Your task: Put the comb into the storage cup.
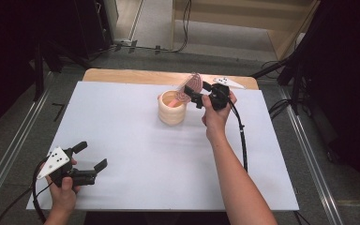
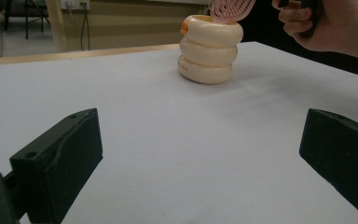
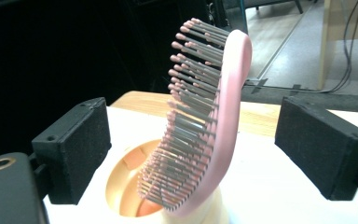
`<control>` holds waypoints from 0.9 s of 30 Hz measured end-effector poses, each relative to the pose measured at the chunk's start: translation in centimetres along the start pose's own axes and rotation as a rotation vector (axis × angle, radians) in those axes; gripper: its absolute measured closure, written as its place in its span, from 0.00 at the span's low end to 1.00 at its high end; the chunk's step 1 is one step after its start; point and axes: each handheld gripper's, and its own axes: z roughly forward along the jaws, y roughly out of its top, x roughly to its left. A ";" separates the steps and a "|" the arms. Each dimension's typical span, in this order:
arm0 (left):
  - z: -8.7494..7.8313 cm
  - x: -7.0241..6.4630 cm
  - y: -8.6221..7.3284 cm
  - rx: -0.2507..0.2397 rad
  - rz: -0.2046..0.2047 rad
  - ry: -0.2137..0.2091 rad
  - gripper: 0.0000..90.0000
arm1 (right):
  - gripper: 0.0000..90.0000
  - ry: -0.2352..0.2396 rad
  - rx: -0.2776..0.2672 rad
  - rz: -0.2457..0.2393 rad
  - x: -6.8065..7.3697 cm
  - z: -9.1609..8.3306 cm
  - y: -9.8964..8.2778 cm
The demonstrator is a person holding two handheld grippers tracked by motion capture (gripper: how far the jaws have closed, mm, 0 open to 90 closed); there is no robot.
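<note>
1. The left claw (image 1: 90,157) rests at the near left corner of the flat white surface (image 1: 136,154), gripped by the person's left hand (image 1: 63,185); its two black jaws stand wide apart with nothing between them, so it is released.
2. In the left gripper view, bare white surface lies between those jaws, and the holder stands well beyond them.
3. The person's right forearm (image 1: 241,180) runs up the right half of the surface to the right hand (image 1: 215,112), which carries the right claw (image 1: 191,95) just beside the holder.
4. The right claw is released: in the right gripper view its black padded jaws stand apart on either side of the brush, with clear gaps to it.
5. The cream, ribbed, ring-stacked holder (image 1: 172,108) stands upright on the far middle of the surface.
6. The pink plastic hairbrush with grey pink-tipped bristles (image 3: 205,121) stands in the holder's mouth, handle end down inside, its head leaning above the rim.
7. Beyond, a strip of wooden tabletop (image 1: 136,76) shows at the far edge.
</note>
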 end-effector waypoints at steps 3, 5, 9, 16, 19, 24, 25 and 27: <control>0.0 0.0 0.0 0.000 0.001 0.000 0.00 | 0.00 0.028 -0.001 -0.013 0.1 -0.4 -0.1; 0.0 0.0 0.0 0.000 0.001 0.000 0.00 | 0.00 0.035 -0.003 -0.016 0.2 -0.8 -0.2; 0.0 0.0 0.0 0.001 0.001 0.000 0.00 | 0.00 0.029 -0.005 -0.048 0.4 -1.5 -0.4; 0.0 0.0 0.0 0.001 0.001 -0.001 0.00 | 0.00 0.030 0.001 -0.080 0.7 -2.6 -0.6; 0.0 0.0 0.0 0.002 0.003 -0.002 0.00 | 0.00 0.040 0.004 -0.087 0.8 -3.1 -0.7; 0.0 0.0 0.0 0.001 0.002 -0.003 0.00 | 0.00 0.039 -0.003 -0.105 1.0 -3.9 -0.8; 0.0 0.0 0.0 0.002 0.002 -0.002 0.00 | 0.00 0.040 -0.004 -0.105 1.0 -4.1 -0.9; 0.0 0.0 0.0 0.002 0.002 -0.002 0.00 | 0.00 0.040 -0.004 -0.112 1.1 -4.5 -1.0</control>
